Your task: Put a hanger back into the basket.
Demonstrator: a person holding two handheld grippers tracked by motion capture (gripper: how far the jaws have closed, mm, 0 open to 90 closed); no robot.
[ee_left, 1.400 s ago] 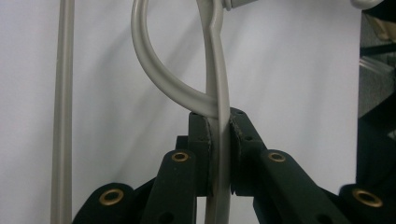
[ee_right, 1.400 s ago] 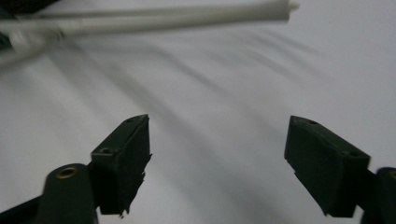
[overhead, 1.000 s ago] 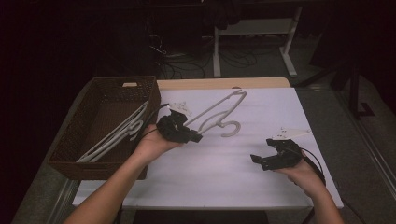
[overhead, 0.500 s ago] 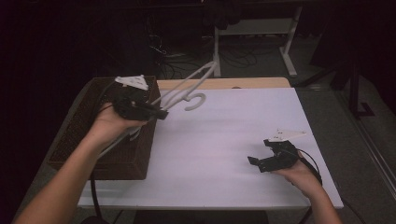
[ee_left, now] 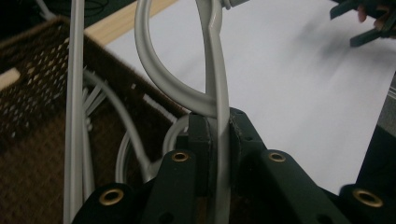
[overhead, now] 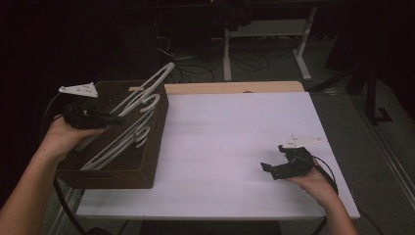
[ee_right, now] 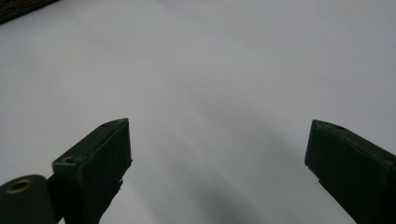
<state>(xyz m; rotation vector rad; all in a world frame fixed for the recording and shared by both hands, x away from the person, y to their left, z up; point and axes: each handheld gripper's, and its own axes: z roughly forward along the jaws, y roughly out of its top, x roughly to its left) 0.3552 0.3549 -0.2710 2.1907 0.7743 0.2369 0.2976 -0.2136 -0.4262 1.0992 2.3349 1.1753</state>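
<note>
My left gripper [overhead: 115,117] is shut on a white plastic hanger [overhead: 147,90] and holds it over the brown wicker basket [overhead: 151,147] at the table's left. In the left gripper view the hanger's bar [ee_left: 219,135] is pinched between the two jaws, with its hook [ee_left: 159,70] curving up ahead of my left gripper [ee_left: 217,128]. Several more white hangers [overhead: 117,144] lie inside the basket. My right gripper [overhead: 268,168] rests low over the white tabletop at the right, open, with nothing between its jaws; my right gripper [ee_right: 217,154] there faces bare table.
The white tabletop [overhead: 230,142] spreads between basket and right hand. A wooden strip [overhead: 235,87] runs along its far edge. Beyond the table stand a desk frame [overhead: 303,49] and floor cables [overhead: 244,61] in the dark.
My left hand has carried the hanger leftward and a little up, from the table's middle to above the basket. The right hand has stayed put.
</note>
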